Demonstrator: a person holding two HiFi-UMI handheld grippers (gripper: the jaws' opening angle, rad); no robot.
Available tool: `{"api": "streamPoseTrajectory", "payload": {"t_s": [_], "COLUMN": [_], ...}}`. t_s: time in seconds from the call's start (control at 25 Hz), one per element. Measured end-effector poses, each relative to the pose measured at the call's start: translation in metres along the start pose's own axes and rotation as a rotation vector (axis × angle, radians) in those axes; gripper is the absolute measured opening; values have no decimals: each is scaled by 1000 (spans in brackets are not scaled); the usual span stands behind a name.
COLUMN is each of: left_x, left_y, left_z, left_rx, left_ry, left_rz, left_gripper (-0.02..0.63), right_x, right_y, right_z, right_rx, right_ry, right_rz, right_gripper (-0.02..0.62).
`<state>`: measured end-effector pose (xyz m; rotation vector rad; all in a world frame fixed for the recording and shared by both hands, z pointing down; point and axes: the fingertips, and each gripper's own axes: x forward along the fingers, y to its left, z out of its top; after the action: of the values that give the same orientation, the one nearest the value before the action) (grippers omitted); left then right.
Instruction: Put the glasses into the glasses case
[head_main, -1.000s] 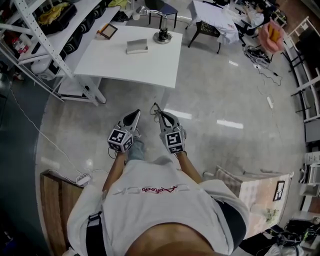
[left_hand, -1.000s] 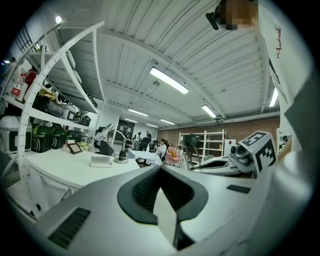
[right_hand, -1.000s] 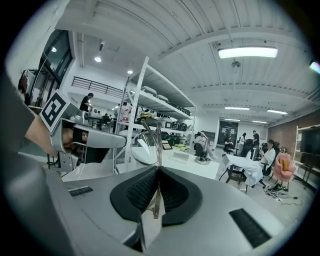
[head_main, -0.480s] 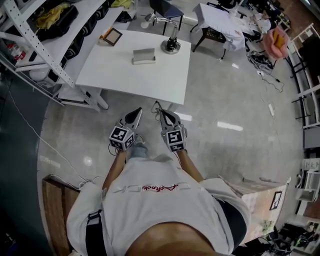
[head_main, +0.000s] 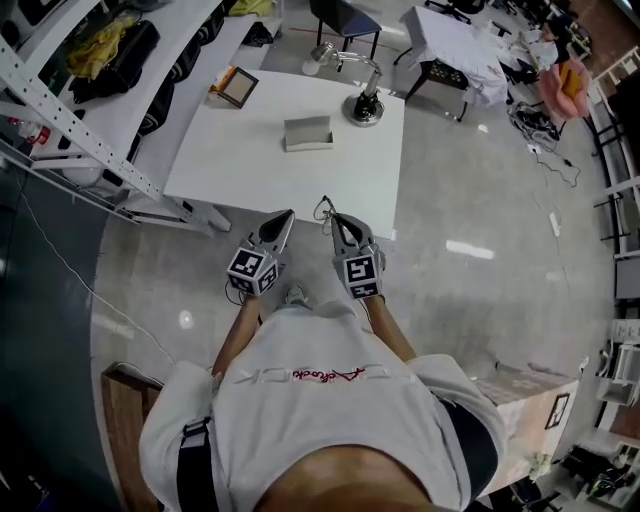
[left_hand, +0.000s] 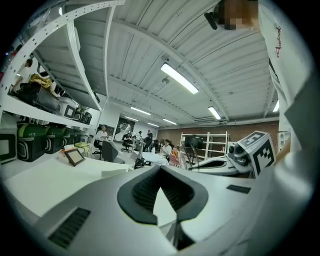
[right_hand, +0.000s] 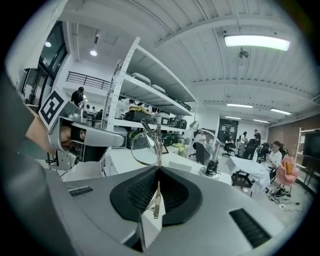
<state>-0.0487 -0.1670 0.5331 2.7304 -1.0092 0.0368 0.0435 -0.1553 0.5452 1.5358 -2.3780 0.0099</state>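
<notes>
White table (head_main: 262, 150), glasses case (head_main: 308, 133), lamp (head_main: 365, 107), frame (head_main: 236, 87), right hand-held gripper (head_main: 331, 216) pinching glasses (right_hand: 147, 148)

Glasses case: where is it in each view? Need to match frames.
Head view: glasses case upper centre, on the white table.
Left gripper view: glasses case left of centre, mid-height.
Right gripper view: glasses case just right of centre.
Shared landmark: desk lamp, standing beside it.

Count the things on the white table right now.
3: picture frame at the far left corner, glasses case near the middle, desk lamp at the far right. The left gripper and right gripper cover some near edge.
</notes>
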Motion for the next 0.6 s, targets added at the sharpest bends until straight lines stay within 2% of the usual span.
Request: {"api": "streamPoseTrajectory", "payload": {"t_s": [0.6], "left_x": [57], "left_y": [44], "left_z": [-4], "left_rx": [-15], "left_ry": [54], "left_rz": [-71], "left_gripper": [9], "right_x": [59], "right_y": [-32], "right_z": [-13], "right_rx": [46], "right_ry": [47], "right_rz": [-42], "right_gripper": [5]}}
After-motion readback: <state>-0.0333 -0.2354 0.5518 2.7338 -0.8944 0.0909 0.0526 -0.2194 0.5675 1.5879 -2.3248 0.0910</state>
